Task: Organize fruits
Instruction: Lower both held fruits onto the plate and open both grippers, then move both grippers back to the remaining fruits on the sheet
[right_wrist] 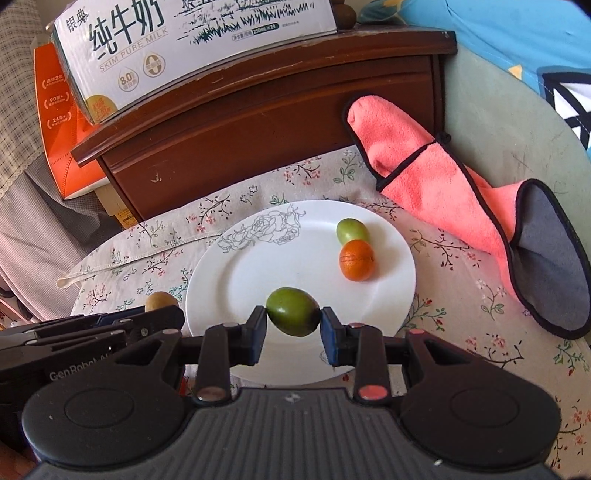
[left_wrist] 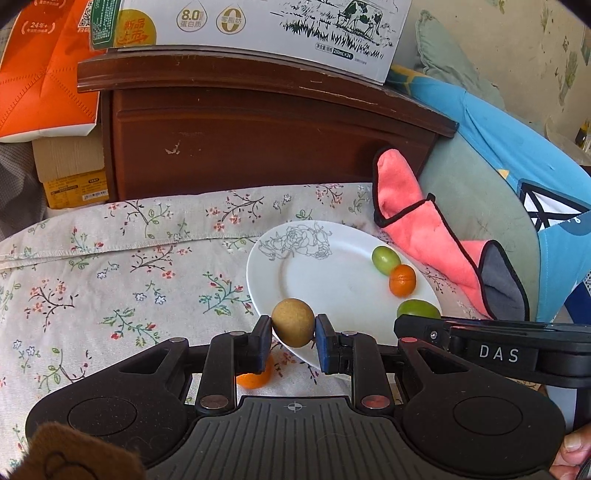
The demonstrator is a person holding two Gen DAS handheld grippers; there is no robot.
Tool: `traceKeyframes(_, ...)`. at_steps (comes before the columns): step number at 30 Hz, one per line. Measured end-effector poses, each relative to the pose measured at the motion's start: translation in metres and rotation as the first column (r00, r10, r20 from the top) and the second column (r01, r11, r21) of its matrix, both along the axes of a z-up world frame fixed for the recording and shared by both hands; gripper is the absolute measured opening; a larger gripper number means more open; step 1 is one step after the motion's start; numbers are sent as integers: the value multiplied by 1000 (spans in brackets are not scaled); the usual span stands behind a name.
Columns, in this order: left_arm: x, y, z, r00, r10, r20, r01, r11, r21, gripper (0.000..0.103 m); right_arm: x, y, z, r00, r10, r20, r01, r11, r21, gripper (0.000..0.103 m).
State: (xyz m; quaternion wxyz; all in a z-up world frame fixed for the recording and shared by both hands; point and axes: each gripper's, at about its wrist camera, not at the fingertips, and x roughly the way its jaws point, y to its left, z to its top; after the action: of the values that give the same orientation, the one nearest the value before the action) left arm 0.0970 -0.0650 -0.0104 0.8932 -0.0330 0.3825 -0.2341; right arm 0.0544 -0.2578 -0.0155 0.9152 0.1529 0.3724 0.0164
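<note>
A white plate [left_wrist: 332, 280] [right_wrist: 258, 266] with a grey rose print lies on the floral cloth. On it sit a green fruit [left_wrist: 385, 260] [right_wrist: 351, 230] and an orange fruit [left_wrist: 402, 280] [right_wrist: 357, 260], touching. My left gripper [left_wrist: 293, 326] is shut on a tan round fruit [left_wrist: 293, 322] at the plate's near left rim; that fruit shows in the right wrist view [right_wrist: 160, 300]. My right gripper [right_wrist: 293, 316] is shut on a dark green fruit [right_wrist: 293, 311] above the plate's near part; it shows in the left wrist view [left_wrist: 418, 308]. Another orange fruit [left_wrist: 255, 376] lies on the cloth under my left gripper.
A pink cloth with black trim [left_wrist: 436, 240] [right_wrist: 461, 184] lies right of the plate. A dark wooden cabinet [left_wrist: 258, 140] [right_wrist: 277, 122] stands behind, with a milk carton box [left_wrist: 258, 26] [right_wrist: 184, 48] on top. Orange packaging [left_wrist: 44, 70] stands at the left, cushions at the right.
</note>
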Motion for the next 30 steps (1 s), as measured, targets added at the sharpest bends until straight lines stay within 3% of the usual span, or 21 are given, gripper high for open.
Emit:
traceKeyframes(11,11,-17,-15,999,-43,-16,43,999,-6,23,9,0,-14,999,-17,-35,17,1000,-1,32)
traceKeyframes(20,7,-20,-9,999,-44,8,44,999,-5,25,10,-2,-14,999,-32,-31,32,999,4,34)
traceKeyframes(26,2,-19,4,999,-39,30,40,999,-17,31,9,-5,-12,999,-33,-32,33,999,8,34)
traceKeyframes(30,-5,-14,13,999,-44,29,44,999,-14,40,7,-5,-10,999,-33,-32,33,999,10,34)
